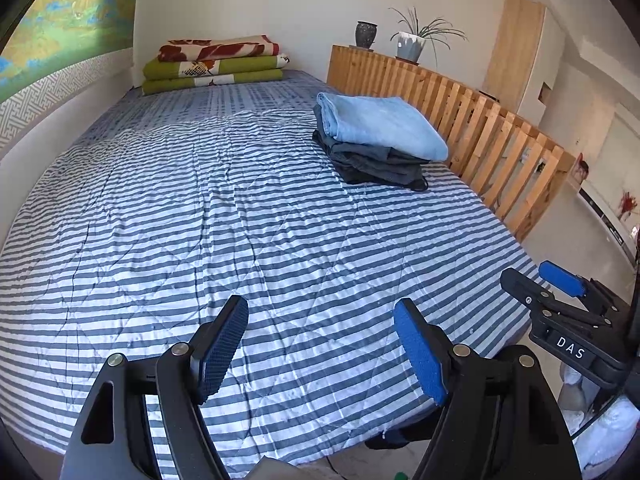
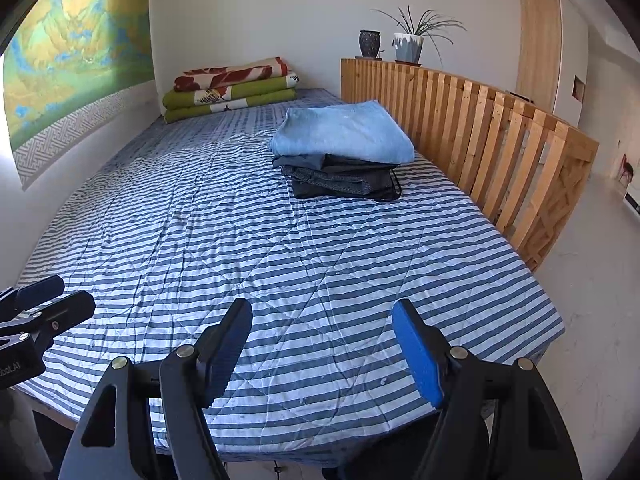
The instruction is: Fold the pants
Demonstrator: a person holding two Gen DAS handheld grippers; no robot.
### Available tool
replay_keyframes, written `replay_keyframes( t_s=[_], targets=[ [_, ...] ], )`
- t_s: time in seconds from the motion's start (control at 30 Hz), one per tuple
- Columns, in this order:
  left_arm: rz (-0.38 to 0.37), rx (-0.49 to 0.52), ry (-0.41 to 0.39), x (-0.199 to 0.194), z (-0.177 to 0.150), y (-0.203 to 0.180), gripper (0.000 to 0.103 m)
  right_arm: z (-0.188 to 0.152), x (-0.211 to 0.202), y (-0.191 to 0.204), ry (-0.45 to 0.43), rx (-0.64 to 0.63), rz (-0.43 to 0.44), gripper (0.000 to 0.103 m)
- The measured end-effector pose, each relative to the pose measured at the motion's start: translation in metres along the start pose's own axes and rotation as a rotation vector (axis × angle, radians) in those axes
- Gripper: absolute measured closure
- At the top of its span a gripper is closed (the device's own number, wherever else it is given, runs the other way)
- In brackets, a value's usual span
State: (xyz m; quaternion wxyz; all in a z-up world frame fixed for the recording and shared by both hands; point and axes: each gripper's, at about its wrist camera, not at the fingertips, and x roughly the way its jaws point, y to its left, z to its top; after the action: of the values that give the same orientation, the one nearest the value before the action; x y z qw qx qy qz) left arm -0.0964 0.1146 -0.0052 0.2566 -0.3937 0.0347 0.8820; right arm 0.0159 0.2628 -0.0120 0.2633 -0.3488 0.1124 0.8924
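Note:
A stack of folded pants lies on the far right of the striped bed (image 1: 180, 220), beside the wooden rail. Light blue jeans (image 1: 380, 126) (image 2: 344, 132) are on top, with dark grey and black pants (image 1: 376, 164) (image 2: 340, 180) beneath them. My left gripper (image 1: 320, 348) hovers over the near edge of the bed, open, with nothing between its blue pads. My right gripper (image 2: 320, 352) is also open and empty, over the near right part of the bed (image 2: 200, 240). Each gripper shows in the other's view: the right gripper (image 1: 536, 280) at the right edge, the left gripper (image 2: 56, 296) at the left edge.
Folded green and red blankets (image 1: 216, 64) (image 2: 232, 88) sit at the head of the bed. A wooden slat rail (image 1: 460, 120) (image 2: 480, 128) runs along the right side, with a potted plant (image 1: 410, 46) and a dark vase (image 1: 366, 34) on top. The bed's left side meets a wall.

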Motion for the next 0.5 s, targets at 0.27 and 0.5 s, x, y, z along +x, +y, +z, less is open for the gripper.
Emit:
replay_keyframes(
  t_s=[0.27,0.5],
  targets=[
    [0.01,-0.021,0.001,0.0,-0.003,0.008,0.025,-0.001,0.007,0.001,0.015,0.0,0.006,0.034],
    [0.014,-0.019,0.003,0.002,-0.004,0.01,0.024,-0.001,0.01,0.001,0.019,0.004,0.003,0.034]
  ],
)
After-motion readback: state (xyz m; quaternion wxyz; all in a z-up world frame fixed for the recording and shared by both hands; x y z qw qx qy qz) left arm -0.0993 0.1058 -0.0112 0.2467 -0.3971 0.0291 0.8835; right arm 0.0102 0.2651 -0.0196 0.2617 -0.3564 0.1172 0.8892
